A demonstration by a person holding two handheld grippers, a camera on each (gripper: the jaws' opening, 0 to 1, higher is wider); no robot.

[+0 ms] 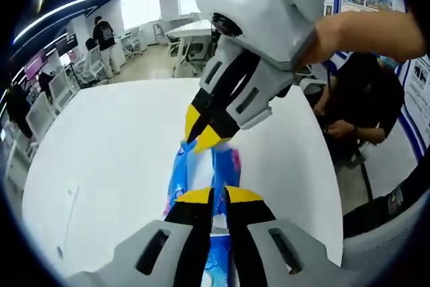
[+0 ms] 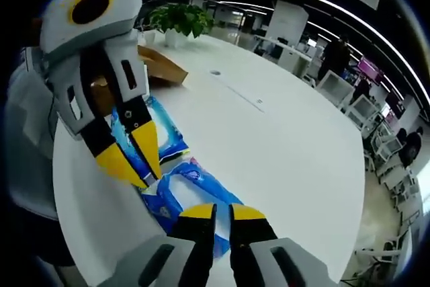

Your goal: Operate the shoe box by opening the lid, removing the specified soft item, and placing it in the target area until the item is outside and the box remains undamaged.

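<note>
Now, with your left tongs (image 1: 213,196) and right tongs (image 2: 222,213) each pinching an end of the blue wet-wipe pack (image 2: 176,183) over the white tabletop (image 2: 289,146), well clear of the cardboard shoe box (image 2: 161,66), lower both ends evenly and release together.

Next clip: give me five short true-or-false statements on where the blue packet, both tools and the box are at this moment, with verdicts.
1. Both tools grip the blue packet. True: the left tool and right tool each pinch an end.
2. The packet is inside the shoe box. False: it is stretched between the tools above the white table.
3. A brown cardboard box sits on the table behind the left tool. True, in the right gripper view.
4. The table is black. False: it is white.
5. A potted plant stands at the far end of the table. True.
</note>
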